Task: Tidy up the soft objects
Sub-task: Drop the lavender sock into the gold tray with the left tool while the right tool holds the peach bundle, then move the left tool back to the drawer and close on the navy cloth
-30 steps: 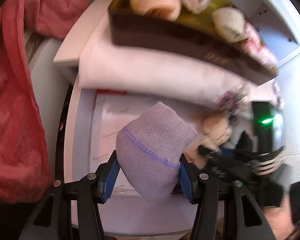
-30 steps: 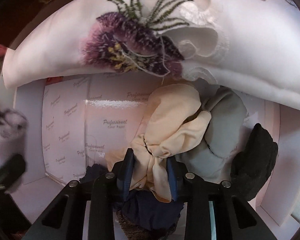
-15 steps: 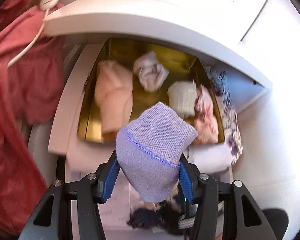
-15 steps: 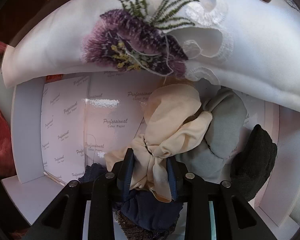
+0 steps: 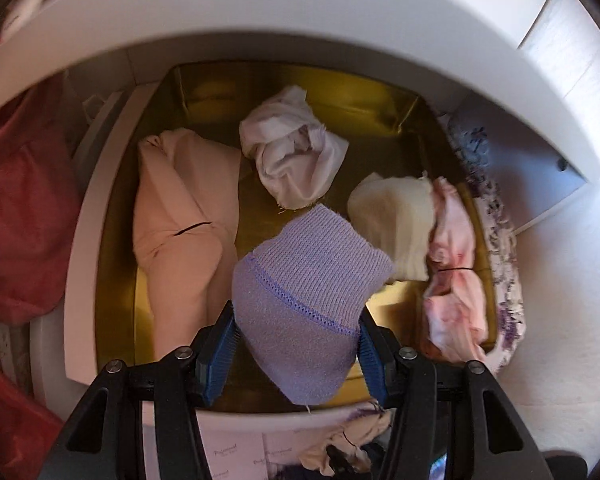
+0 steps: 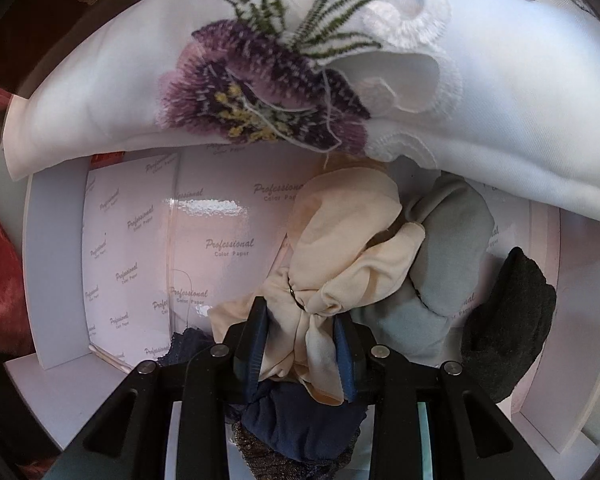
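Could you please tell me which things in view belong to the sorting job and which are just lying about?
Job:
- purple sock in left hand-held gripper
- cream bundle in right hand-held gripper
- gold tray
- grey bundle, black sock

Lying about:
- embroidered cloth
- red fabric

ribbed knit sock (image 5: 312, 280), glossy gold tray (image 5: 204, 92) (metallic-looking), shiny printed paper (image 6: 220, 232).

The left wrist view looks steeply down from above into the gold-lined box (image 5: 404, 120), fairly close. The right wrist view sits lower and nearer, facing down into the white paper-lined tray (image 6: 140, 248). Both share the cream bundle (image 5: 352, 440) (image 6: 340, 256) and embroidered cloth (image 6: 500, 120).
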Demonstrator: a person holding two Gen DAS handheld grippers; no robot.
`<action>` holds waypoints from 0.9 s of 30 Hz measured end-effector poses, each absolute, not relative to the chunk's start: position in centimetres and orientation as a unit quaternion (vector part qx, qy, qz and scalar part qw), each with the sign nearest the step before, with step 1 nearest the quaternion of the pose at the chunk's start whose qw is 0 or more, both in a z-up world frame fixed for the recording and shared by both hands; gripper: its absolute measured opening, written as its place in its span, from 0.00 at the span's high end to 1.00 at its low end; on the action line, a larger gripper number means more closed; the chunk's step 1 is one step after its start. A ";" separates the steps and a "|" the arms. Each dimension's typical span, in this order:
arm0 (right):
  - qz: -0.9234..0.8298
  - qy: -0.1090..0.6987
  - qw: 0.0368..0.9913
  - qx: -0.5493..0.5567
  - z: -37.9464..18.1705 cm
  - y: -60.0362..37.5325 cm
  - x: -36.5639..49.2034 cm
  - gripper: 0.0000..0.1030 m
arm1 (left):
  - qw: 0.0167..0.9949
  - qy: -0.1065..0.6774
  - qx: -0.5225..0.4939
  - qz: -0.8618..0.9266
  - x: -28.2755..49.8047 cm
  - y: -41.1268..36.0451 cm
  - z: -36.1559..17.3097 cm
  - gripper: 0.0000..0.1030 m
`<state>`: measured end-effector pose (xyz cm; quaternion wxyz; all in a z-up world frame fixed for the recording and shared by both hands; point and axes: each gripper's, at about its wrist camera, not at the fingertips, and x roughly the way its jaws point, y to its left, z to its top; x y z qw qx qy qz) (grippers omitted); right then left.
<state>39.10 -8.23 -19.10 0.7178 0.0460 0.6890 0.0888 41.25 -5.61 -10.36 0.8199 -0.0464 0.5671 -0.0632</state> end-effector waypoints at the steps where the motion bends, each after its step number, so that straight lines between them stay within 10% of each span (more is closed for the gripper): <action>1: 0.089 0.689 0.718 0.046 -19.1 -8.2 39.1 0.69 | 0.819 0.569 -0.043 -0.061 41.6 -5.7 -10.7 0.46; 27: 0.087 0.688 0.719 0.040 -19.1 -8.1 39.0 0.69 | 0.852 0.520 -0.050 -0.039 37.5 -2.7 -10.0 0.34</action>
